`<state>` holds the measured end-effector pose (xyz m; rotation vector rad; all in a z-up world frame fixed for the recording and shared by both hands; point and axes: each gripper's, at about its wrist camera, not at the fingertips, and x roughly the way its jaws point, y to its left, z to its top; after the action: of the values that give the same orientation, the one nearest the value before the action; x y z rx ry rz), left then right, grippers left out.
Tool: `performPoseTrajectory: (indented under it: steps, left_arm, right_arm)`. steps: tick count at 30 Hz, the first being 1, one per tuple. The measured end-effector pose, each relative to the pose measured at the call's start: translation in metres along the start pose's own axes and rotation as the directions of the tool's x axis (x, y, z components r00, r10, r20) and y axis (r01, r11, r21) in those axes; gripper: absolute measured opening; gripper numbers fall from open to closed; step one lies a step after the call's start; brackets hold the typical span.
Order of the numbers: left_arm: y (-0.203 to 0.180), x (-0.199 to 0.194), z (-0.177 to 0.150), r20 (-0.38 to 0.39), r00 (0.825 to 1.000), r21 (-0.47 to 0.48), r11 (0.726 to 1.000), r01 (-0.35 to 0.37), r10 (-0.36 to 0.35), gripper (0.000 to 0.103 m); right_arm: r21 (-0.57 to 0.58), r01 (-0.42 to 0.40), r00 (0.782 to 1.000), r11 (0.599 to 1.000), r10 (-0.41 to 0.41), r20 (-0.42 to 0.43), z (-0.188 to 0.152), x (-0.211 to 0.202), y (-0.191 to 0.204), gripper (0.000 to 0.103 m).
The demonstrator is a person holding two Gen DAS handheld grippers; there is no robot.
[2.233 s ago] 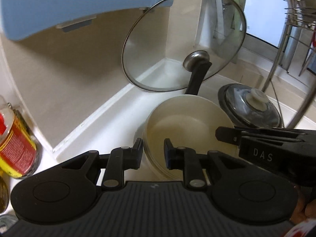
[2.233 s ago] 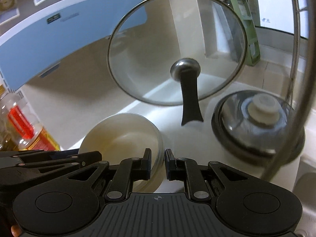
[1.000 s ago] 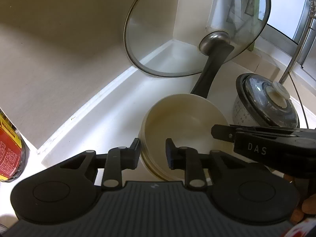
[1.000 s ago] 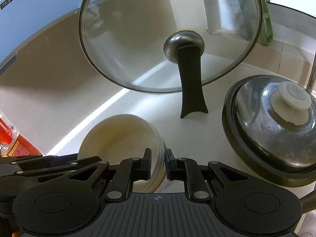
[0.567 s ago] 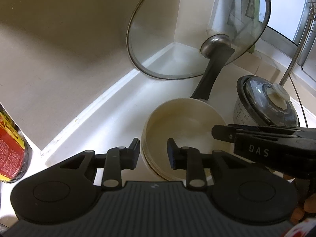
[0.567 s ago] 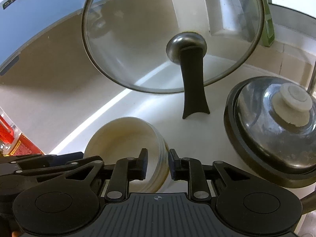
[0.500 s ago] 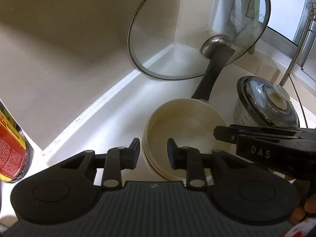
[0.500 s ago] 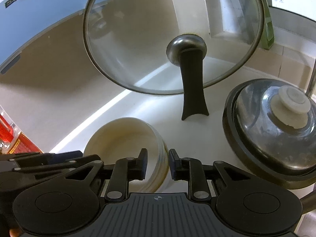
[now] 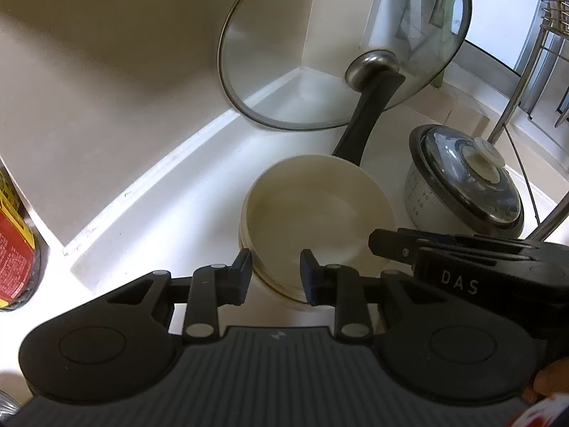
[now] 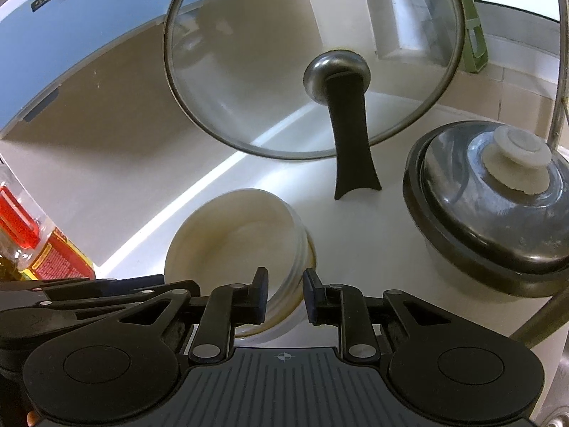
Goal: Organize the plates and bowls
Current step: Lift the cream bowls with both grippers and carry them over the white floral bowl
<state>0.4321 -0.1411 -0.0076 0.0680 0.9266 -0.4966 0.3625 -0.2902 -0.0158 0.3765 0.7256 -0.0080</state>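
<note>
Stack of cream bowls (image 9: 316, 213) sits on white tabletop (image 9: 170, 199), in front of glass lid (image 9: 341, 42), beside lidded pot (image 9: 466, 181). Left tool (image 9: 275, 274) parted, straddling near-left rim, not clamped. Right tool (image 10: 284, 297) parted, straddling right rim, no grip visible. Red-labelled bottle (image 10: 46, 249) at left.

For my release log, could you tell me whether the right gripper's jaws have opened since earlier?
Yes: the right gripper has widened, now straddling the stacked bowls' rim loosely.
</note>
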Motion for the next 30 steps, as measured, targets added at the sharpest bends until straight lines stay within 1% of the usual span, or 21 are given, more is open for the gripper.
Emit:
performPoseTrajectory:
  steps: [5,7,11,20,25,28,30]
  left_arm:
    - [0.001,-0.004,0.002,0.019,1.000,-0.002,1.000,0.002,-0.002,0.026]
    - [0.000,-0.004,0.002,0.018,1.000,0.000,1.000,0.010,-0.010,0.025]
    - [0.000,-0.005,0.000,0.017,1.000,0.000,1.000,0.016,-0.016,0.026]
    - [0.006,-0.015,-0.002,0.035,0.999,-0.010,1.000,-0.020,0.021,0.026]
    - [0.009,-0.023,-0.008,0.027,0.999,-0.018,1.000,-0.025,0.026,0.026]
    - [0.009,-0.030,-0.014,0.020,0.999,-0.022,0.999,-0.025,0.025,0.029]
    - [0.008,-0.036,-0.020,0.019,1.000,-0.023,0.999,-0.023,0.024,0.036]
  right_arm:
    - [0.010,-0.013,1.000,1.000,0.013,0.006,0.002,-0.005,0.000,0.020]
    - [0.002,-0.022,1.000,1.000,0.022,0.005,0.003,-0.007,0.003,0.020]
    - [-0.008,-0.017,1.000,1.000,0.017,0.007,0.002,-0.007,0.005,0.020]
    - [-0.028,-0.011,1.000,1.000,0.011,0.021,-0.002,-0.017,0.006,0.021]
    - [-0.043,0.007,1.000,0.999,-0.006,0.004,-0.010,-0.024,0.006,0.021]
    - [-0.045,0.011,1.000,0.999,-0.011,0.002,-0.018,-0.031,0.004,0.022]
    - [-0.047,0.012,1.000,0.999,-0.012,0.000,-0.021,-0.036,0.003,0.024]
